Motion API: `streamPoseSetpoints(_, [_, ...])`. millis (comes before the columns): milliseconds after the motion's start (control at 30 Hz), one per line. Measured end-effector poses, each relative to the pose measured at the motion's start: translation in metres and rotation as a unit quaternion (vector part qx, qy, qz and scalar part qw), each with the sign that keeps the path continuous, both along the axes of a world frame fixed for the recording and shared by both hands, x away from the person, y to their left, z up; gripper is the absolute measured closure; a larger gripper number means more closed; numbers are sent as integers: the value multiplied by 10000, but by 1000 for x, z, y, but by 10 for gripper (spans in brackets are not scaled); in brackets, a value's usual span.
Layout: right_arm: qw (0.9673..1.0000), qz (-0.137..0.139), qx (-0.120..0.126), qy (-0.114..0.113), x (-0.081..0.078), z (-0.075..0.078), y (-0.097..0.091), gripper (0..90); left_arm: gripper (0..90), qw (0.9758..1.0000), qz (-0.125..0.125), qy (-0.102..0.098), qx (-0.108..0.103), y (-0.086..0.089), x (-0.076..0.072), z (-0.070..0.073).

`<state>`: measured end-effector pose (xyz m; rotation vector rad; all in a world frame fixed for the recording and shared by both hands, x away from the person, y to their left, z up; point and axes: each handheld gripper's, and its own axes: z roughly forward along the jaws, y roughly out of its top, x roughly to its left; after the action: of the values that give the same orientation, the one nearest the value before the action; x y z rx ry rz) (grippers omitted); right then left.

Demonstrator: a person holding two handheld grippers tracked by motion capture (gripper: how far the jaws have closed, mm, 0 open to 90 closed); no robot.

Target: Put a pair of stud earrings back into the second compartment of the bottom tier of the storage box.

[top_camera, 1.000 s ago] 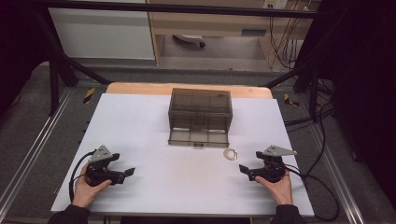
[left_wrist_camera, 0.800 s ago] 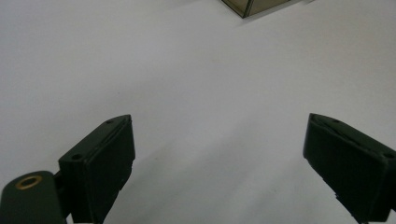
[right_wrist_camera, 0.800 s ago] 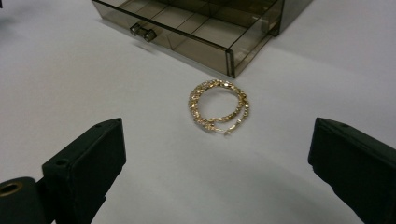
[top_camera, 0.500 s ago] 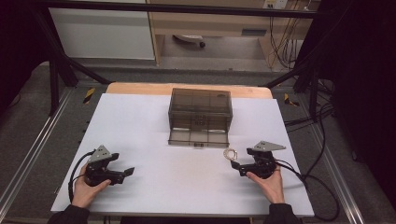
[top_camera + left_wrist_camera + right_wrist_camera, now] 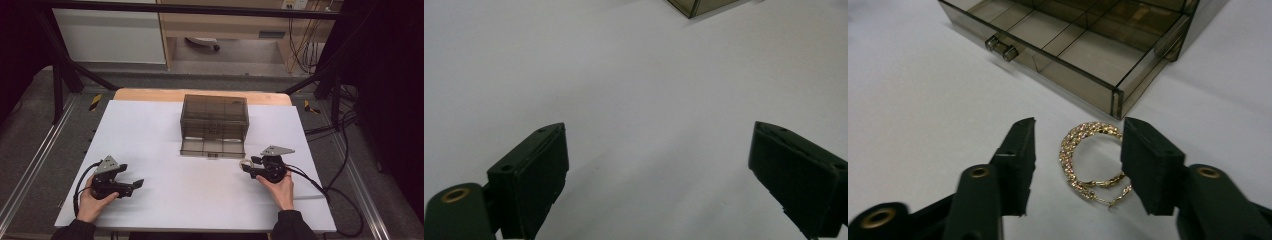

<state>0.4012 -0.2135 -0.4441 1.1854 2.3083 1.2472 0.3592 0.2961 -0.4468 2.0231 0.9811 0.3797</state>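
While my left gripper [image 5: 131,184] is resting wide open and empty on the white table sheet [image 5: 200,190], my right gripper [image 5: 1075,155] has just been closing its jaws around the gold braided hoop earrings [image 5: 1088,160]. They are lying flat between the pads, the right pad at their edge, the left not yet touching. Just beyond them, the smoky transparent plastic drawer box [image 5: 214,125] is standing with its bottom drawer pulled open.

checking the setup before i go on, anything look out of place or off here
Nothing is damaged or spilled. The smoky organiser box has its bottom drawer pulled open and empty, and a gold hoop earring lies loose on the white table by the drawer's corner, between the closing right gripper jaws.
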Motion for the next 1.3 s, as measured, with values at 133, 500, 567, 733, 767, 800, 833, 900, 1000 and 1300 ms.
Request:
streamPoseSetpoints(133, [9999, 72, -27, 107, 3, -4, 2, 601, 92, 10000, -7, -2, 12, 0, 0, 0])
streamPoseSetpoints(500, [9996, 108, -64, 265, 6, -10, 5, 751, 93, 10000, -34, 8, 29, -1, 1, -1])
streamPoseSetpoints(567, [9995, 126, -52, 299, 6, -11, 6, 772, 93, 10000, -30, 5, 31, -1, 1, -1])
streamPoseSetpoints(733, [9991, 129, -106, 382, 7, -12, 6, 834, 93, 10000, -35, 1, 39, -1, 1, -1])
streamPoseSetpoints(767, [9991, 144, -104, 389, 7, -12, 6, 844, 93, 10000, -35, 1, 39, -1, 1, -1])
streamPoseSetpoints(800, [9991, 144, -104, 389, 7, -12, 6, 844, 93, 10000, -34, 2, 33, -1, 1, -1])
streamPoseSetpoints(833, [9991, 140, -79, 394, 6, -12, 6, 856, 93, 10000, -32, 2, 37, -1, 1, -1])
streamPoseSetpoints(900, [9991, 145, -76, 382, 6, -12, 6, 862, 93, 10000, -33, -1, 42, -1, 1, -1])
streamPoseSetpoints(1000, [9990, 157, -91, 403, 6, -12, 6, 865, 93, 10000, -32, -1, 43, -1, 1, -1])
streamPoseSetpoints(1300, [9993, 122, 5, 367, 2, -4, 2, 866, 93, 10000, -27, -4, 47, 0, 1, -1])
